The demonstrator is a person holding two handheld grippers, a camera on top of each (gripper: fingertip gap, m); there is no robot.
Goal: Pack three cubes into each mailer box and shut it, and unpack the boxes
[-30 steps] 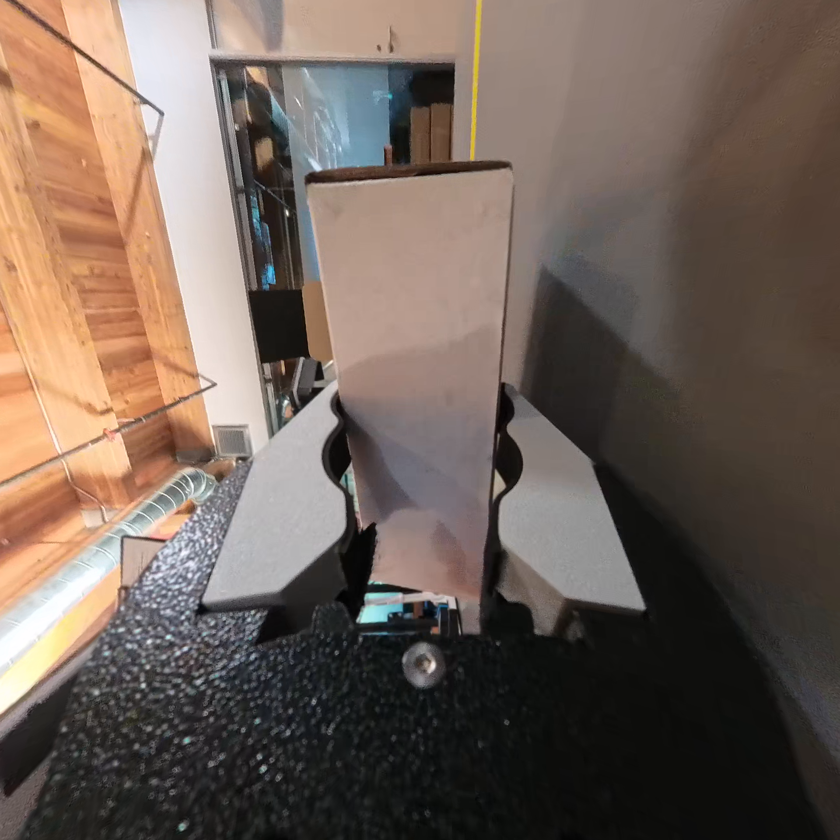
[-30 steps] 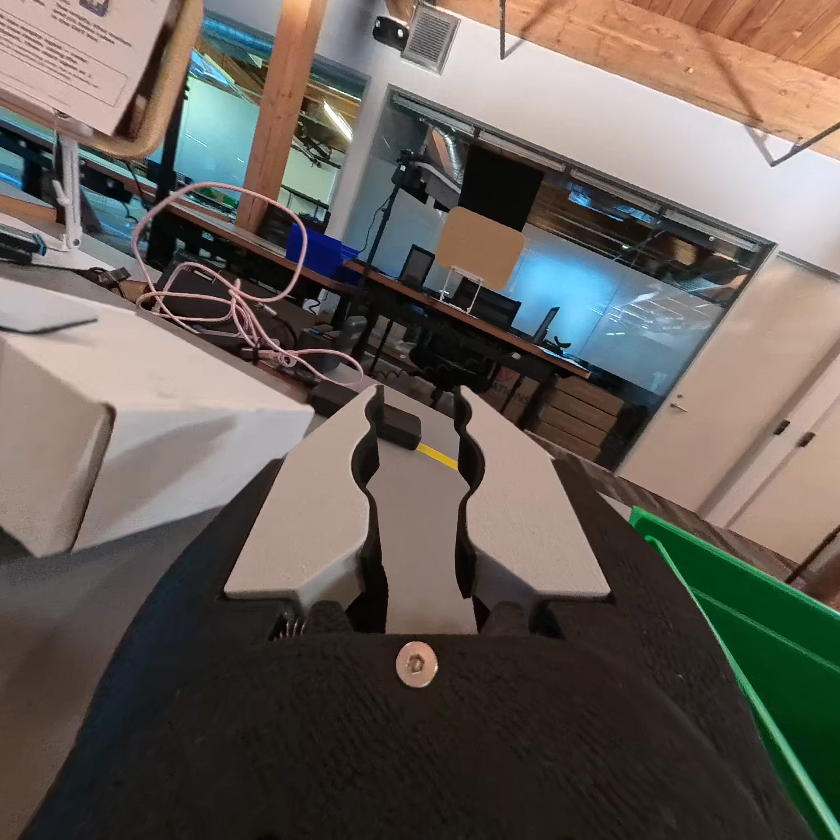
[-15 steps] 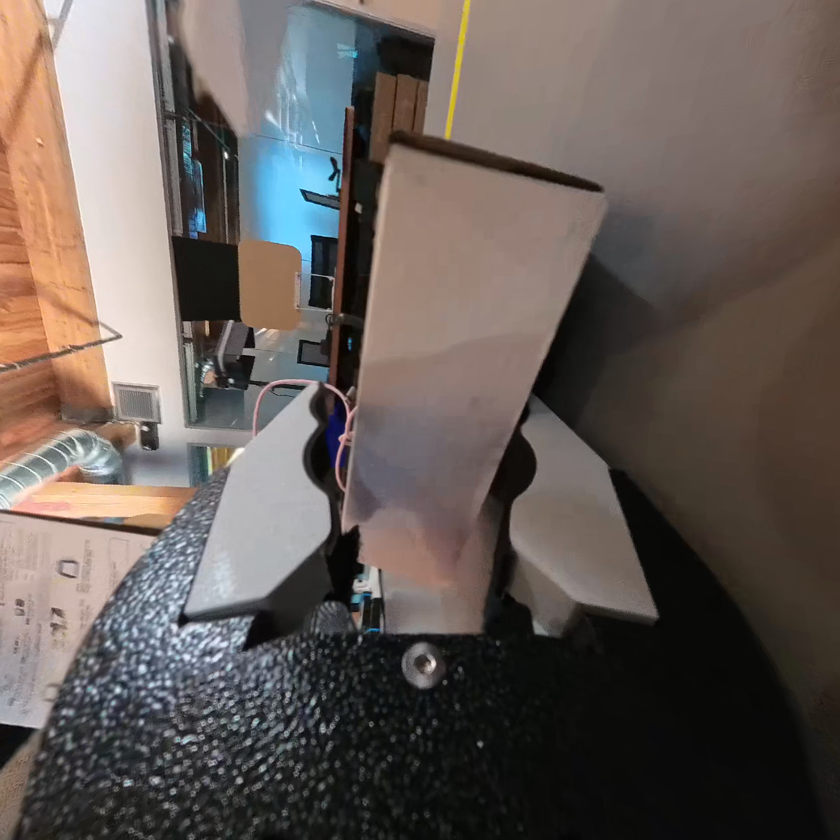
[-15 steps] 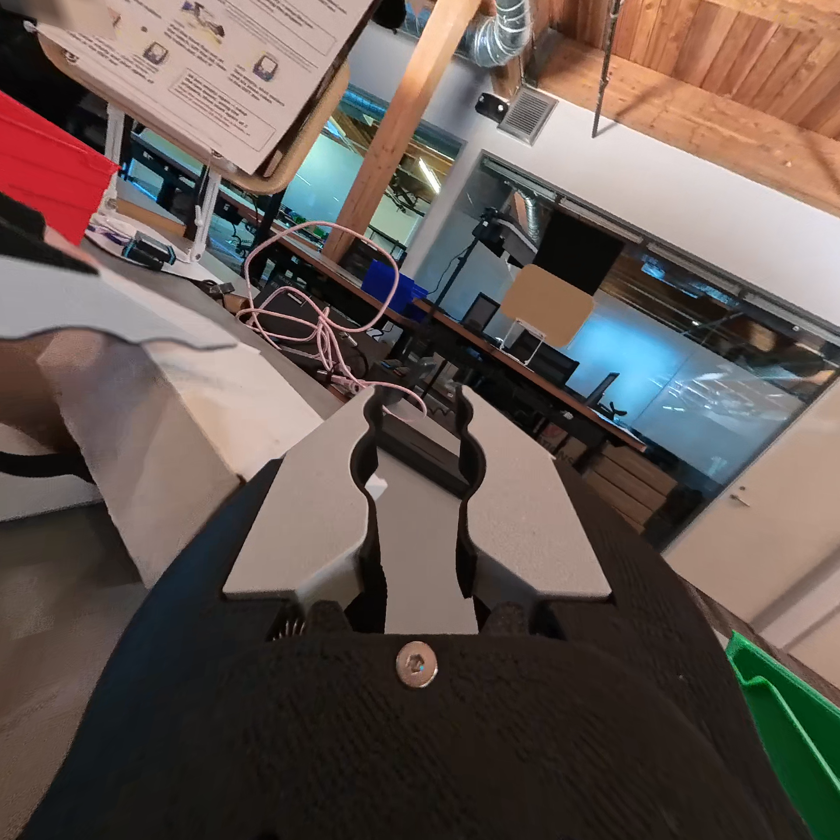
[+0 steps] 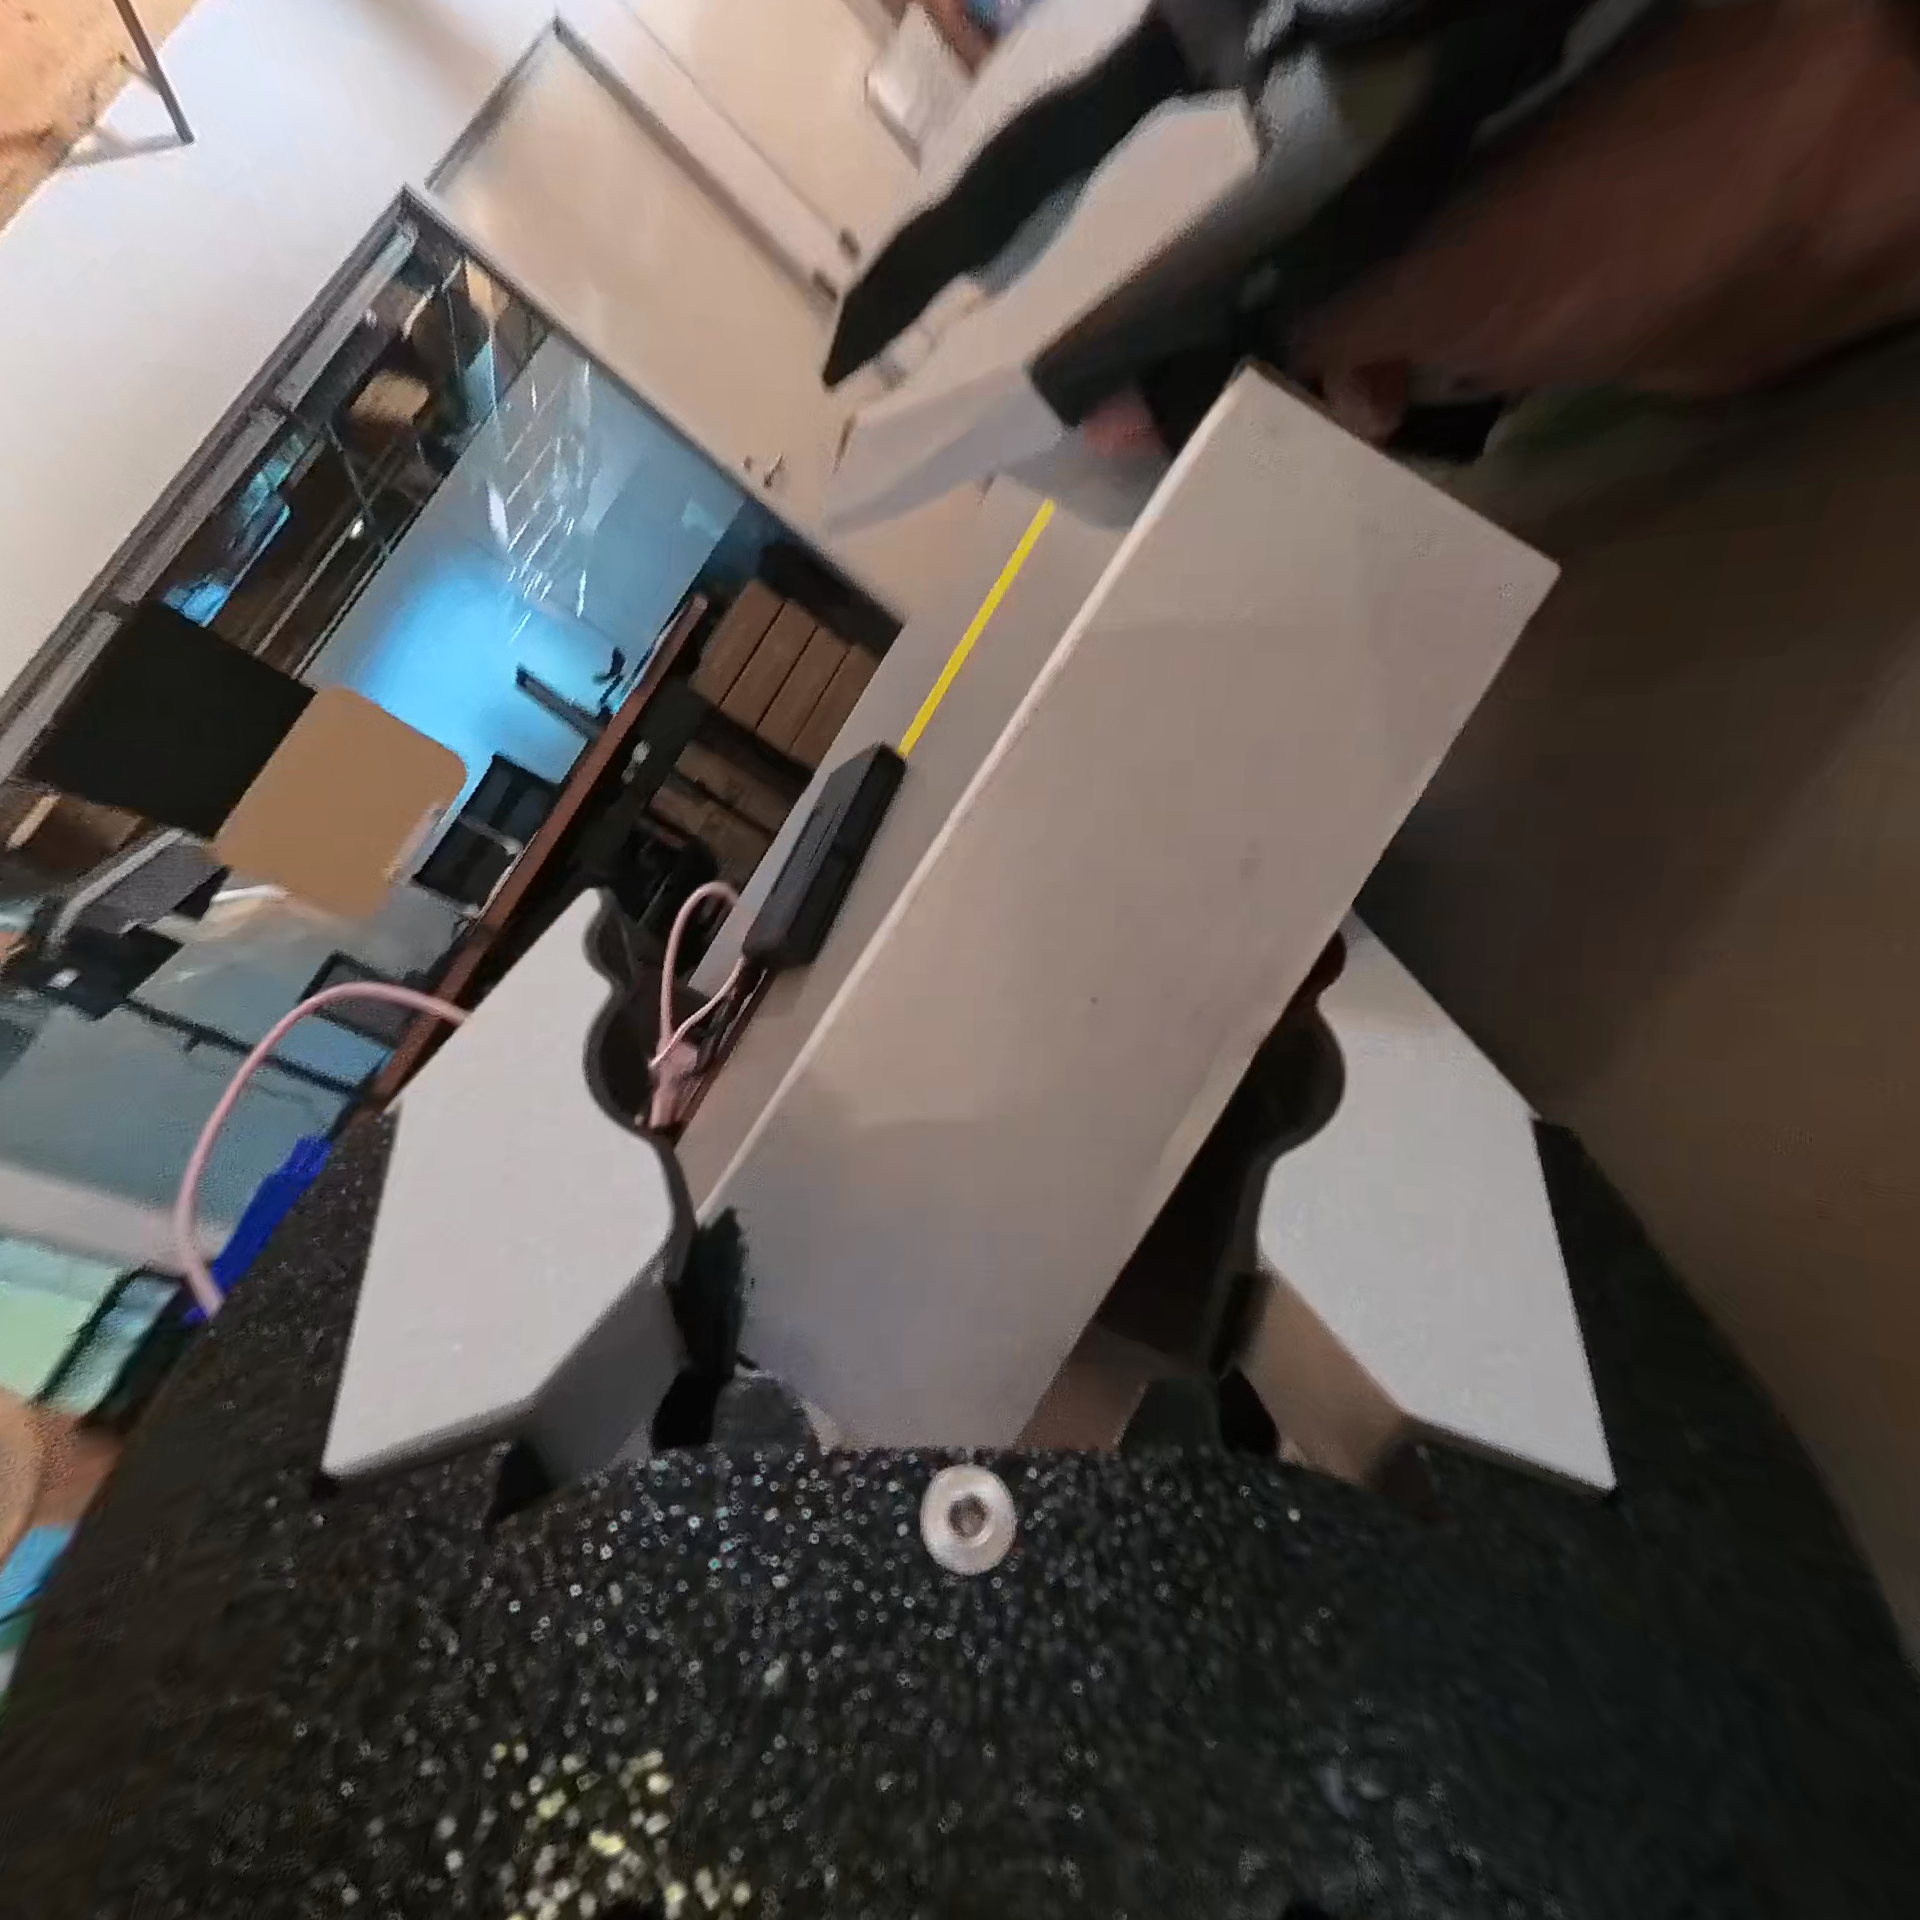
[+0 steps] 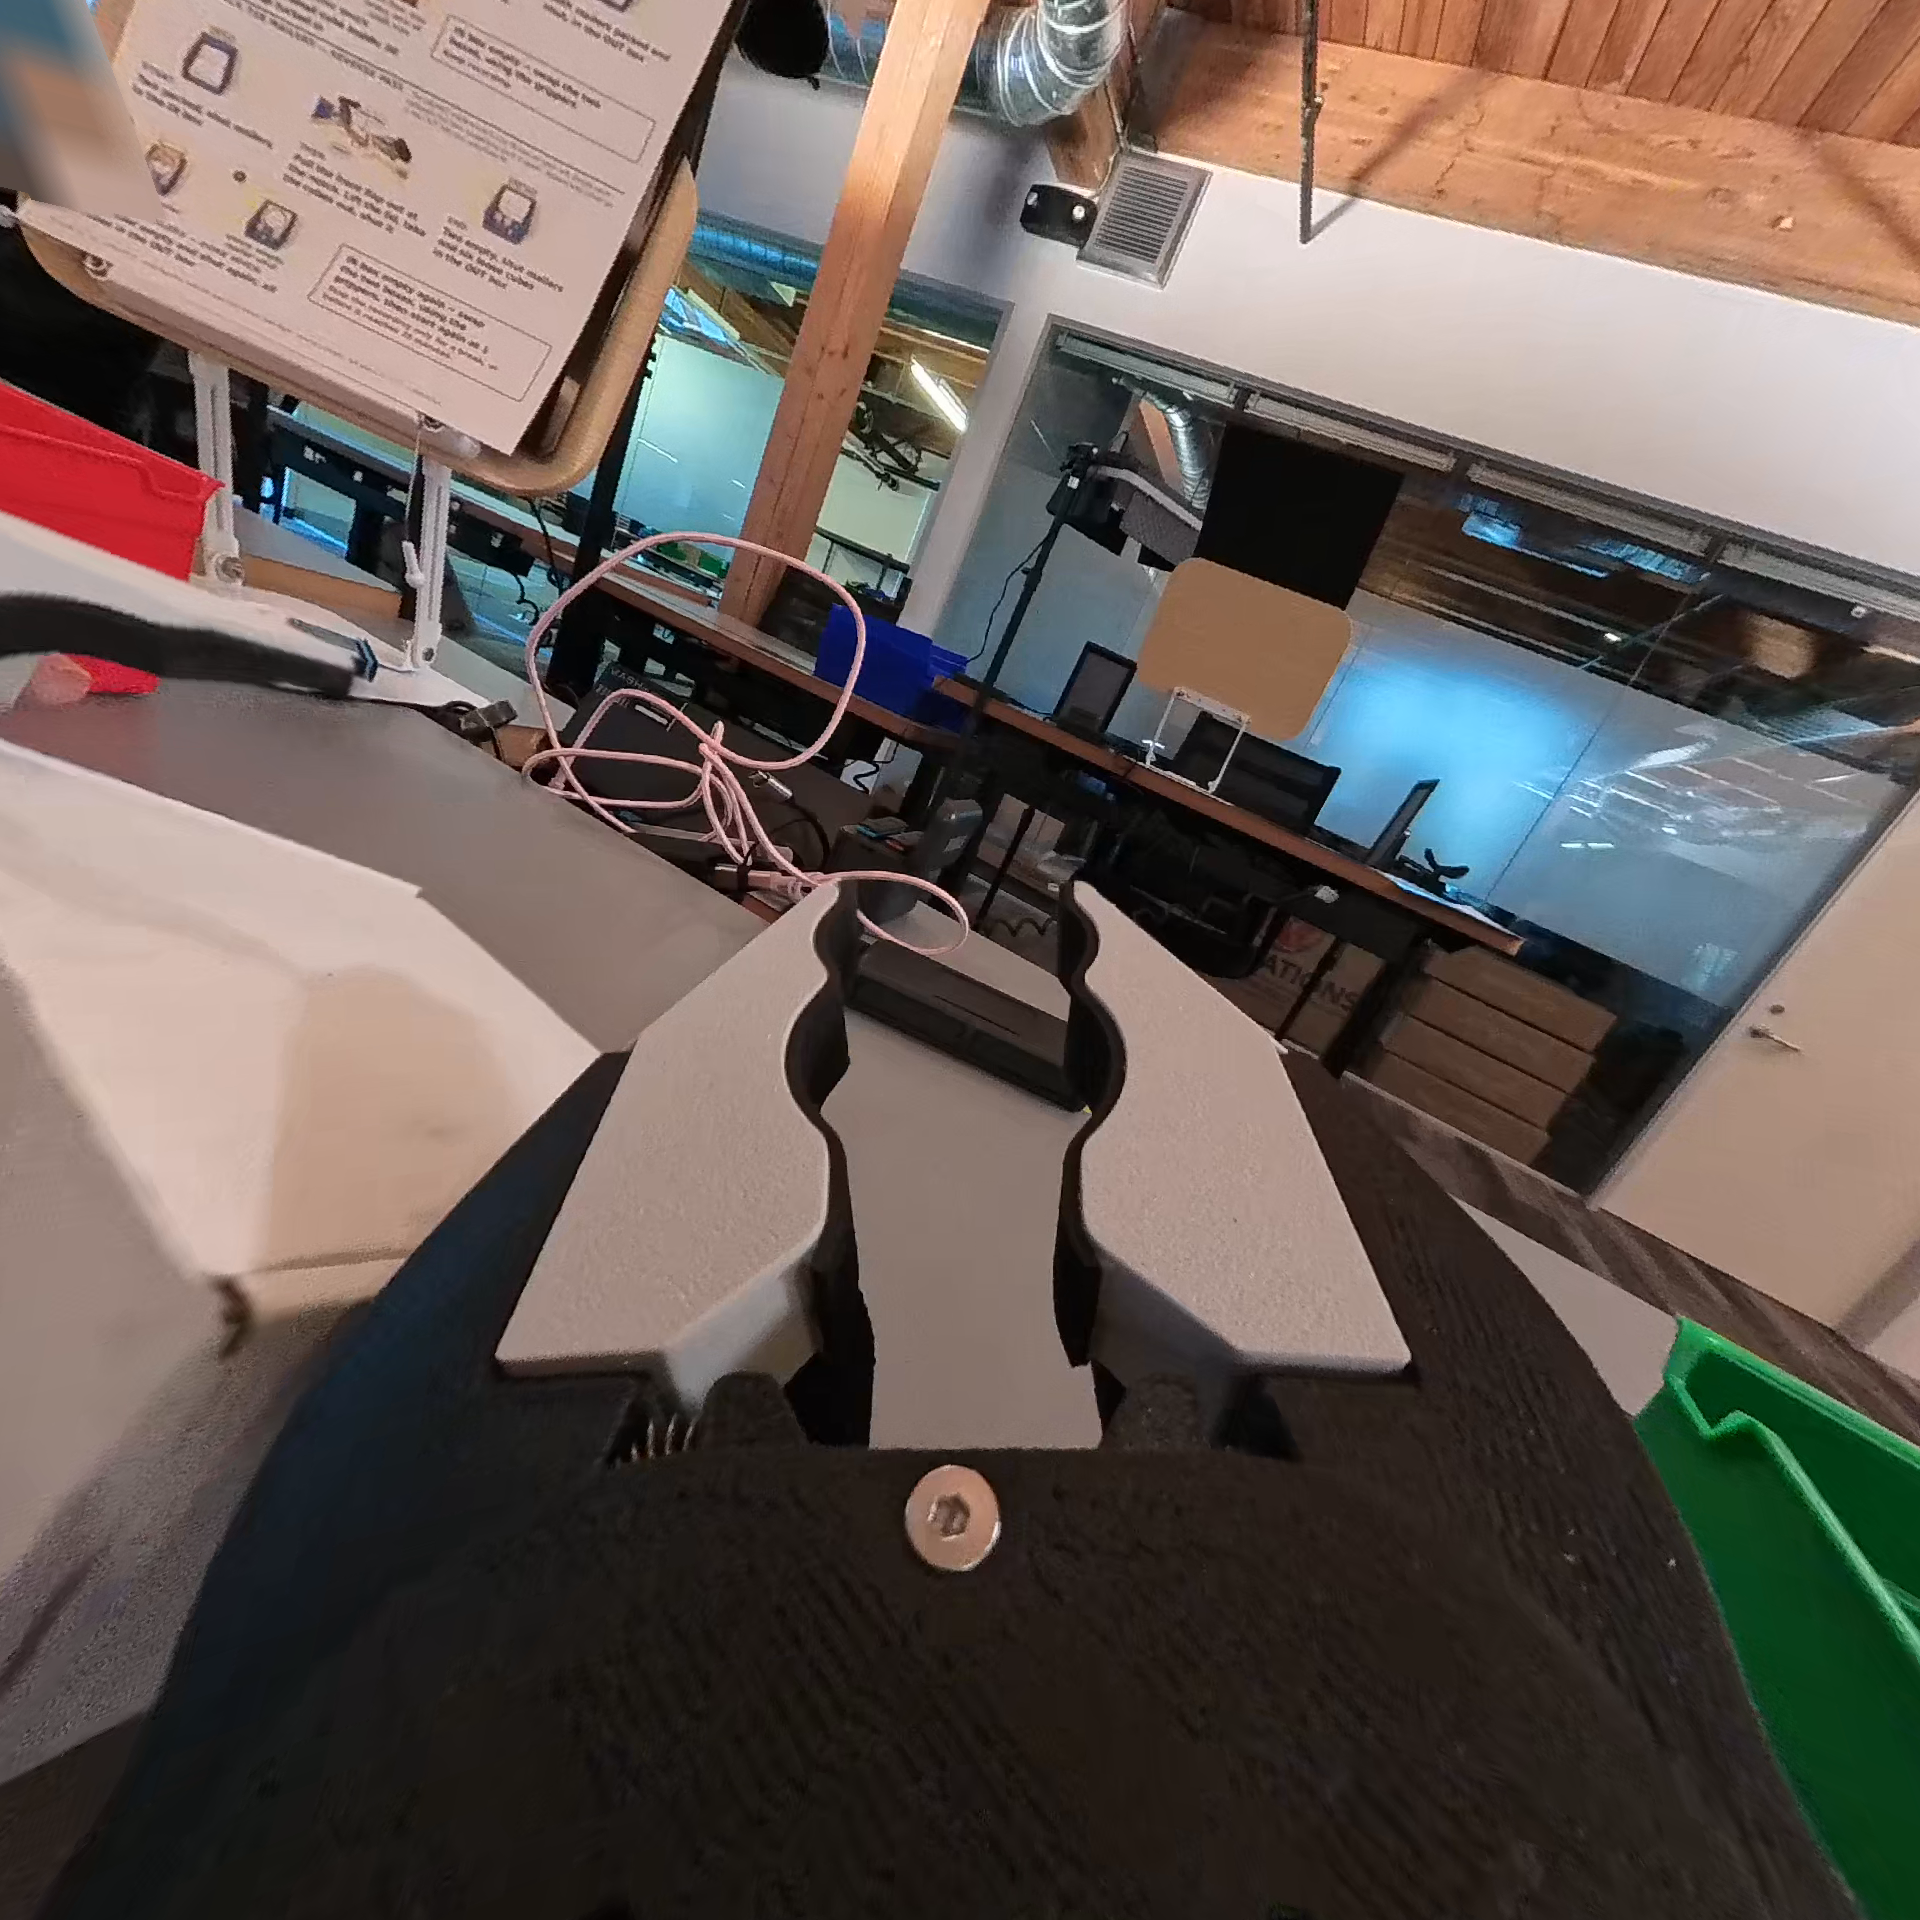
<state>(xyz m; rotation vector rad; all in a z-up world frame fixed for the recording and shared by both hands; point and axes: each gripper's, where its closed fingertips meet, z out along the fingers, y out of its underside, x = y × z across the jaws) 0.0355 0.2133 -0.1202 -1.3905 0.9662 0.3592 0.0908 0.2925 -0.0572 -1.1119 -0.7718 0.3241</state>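
grey fingers of the left gripper (image 5: 961, 935) are standing wide apart, and a white mailer box (image 5: 1132, 914) is leaning slantwise between them. its right edge is lying against the right finger (image 5: 1423, 1226), while a clear gap is showing between the box and the left finger (image 5: 509, 1195), so the pads are not pressing on it from both sides. beyond the box a black adapter (image 5: 826, 857) is lying on the grey table (image 5: 1662, 831), with a pink cable (image 5: 312, 1029) looping off to the left. at the top of the left wrist view the other gripper is showing only as a blur.

the right gripper (image 6: 956, 935) is holding its fingers a little apart with only air between them, above the tabletop. the black adapter (image 6: 966, 1029) is lying just past its tips and the pink cable (image 6: 717, 748) is tangling behind. the white mailer box (image 6: 208, 1039) is sitting off to the left, a green bin (image 6: 1808, 1558) is showing at the right edge, and a red bin (image 6: 94, 488) is sitting far left.
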